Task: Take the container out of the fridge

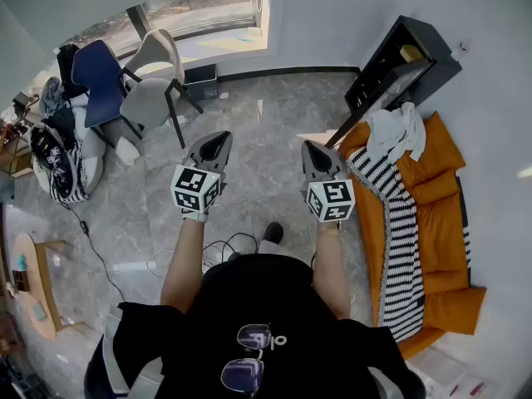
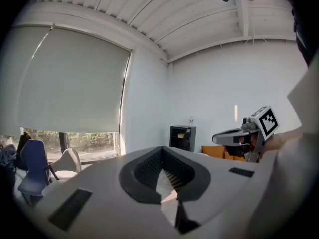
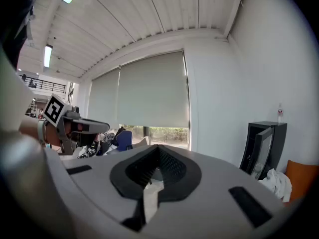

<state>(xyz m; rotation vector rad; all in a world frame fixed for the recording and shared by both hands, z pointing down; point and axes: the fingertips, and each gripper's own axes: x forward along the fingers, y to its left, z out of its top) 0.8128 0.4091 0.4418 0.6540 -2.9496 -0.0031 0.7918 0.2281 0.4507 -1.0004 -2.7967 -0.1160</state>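
A: You're standing on the grey floor (image 1: 258, 98) with both arms held out in front of you. Your left tool (image 1: 219, 138) sits left of centre in the head view, about level, with its jaws drawn together, pad against pad.

B: Your right tool (image 1: 310, 146) is the same, just right of centre, with its jaws narrow and closed on themselves. The two are side by side, both well apart from the fridge.

A: The fridge (image 1: 436, 56) is the black box at the upper right of the head view, against the white wall. Its door (image 1: 382, 94) hangs open towards you.

B: In your right gripper view it stands at the right edge, door swung out. In your left gripper view it's small, just right of centre, against the far wall.

A: The container (image 1: 411, 52) is, as far as I can tell, the small yellow thing on the fridge's upper shelf. It's too far off to be sure, but it sits inside.

B: Just below the fridge, a white cloth (image 1: 397, 131) lies on the top end of the orange sofa (image 1: 440, 198). A striped blanket (image 1: 399, 231) runs down the sofa's left side.

A: On your other side, at the upper left, a blue chair (image 1: 96, 77) and a pale chair (image 1: 148, 98) stand by the window (image 1: 199, 11).
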